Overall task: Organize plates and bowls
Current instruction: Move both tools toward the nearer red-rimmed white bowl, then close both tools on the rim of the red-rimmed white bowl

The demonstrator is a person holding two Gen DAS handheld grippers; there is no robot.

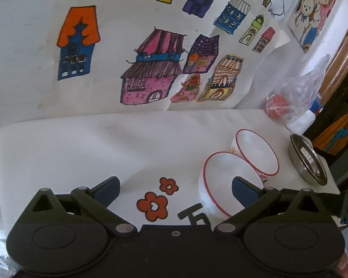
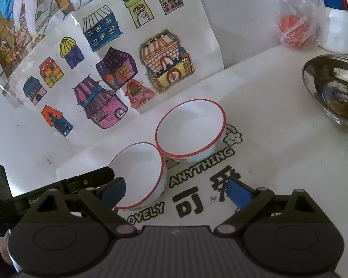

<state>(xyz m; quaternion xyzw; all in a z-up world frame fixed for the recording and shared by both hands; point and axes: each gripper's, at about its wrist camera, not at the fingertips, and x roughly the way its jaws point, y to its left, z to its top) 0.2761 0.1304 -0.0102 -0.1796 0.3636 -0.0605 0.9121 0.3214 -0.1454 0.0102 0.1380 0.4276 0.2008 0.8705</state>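
The left tongs [image 1: 176, 188], black with dark blue pads, stand spread wide over the white bench [image 1: 81, 153], nothing pinched between them. Their right-hand finger [image 1: 246, 193] lies in front of the nearer white bowl with a thin red rim [image 1: 217, 173]; whether it touches the bowl I cannot tell. Red flower prints [image 1: 153, 205] on the bench cover show in the gap between the fingers.

The right tongs [image 2: 176, 191] are likewise spread and empty. Their left-hand finger [image 2: 113, 191] sits just at the near side of that same nearer bowl [image 2: 139, 173], and the other finger [image 2: 240, 194] hangs over the printed black lettering [image 2: 197, 199].

Both ceramic bowls stand upright, mouths facing up; being round, they have no long axis. The farther red-rimmed white bowl [image 2: 190, 129] sits just behind the nearer one, the rims touching or almost so. In the left wrist view this farther bowl [image 1: 257, 155] lies up and to the right of the nearer one.

A shallow stainless steel dish [image 2: 334, 90], also upright, rests apart from the bowls near the bench's right edge. Behind it stand a clear plastic bag holding something orange-red [image 2: 294, 27] and a white bottle with a blue cap [image 2: 338, 30]. A sheet of coloured house drawings [image 1: 150, 69] covers the wall behind the bench.
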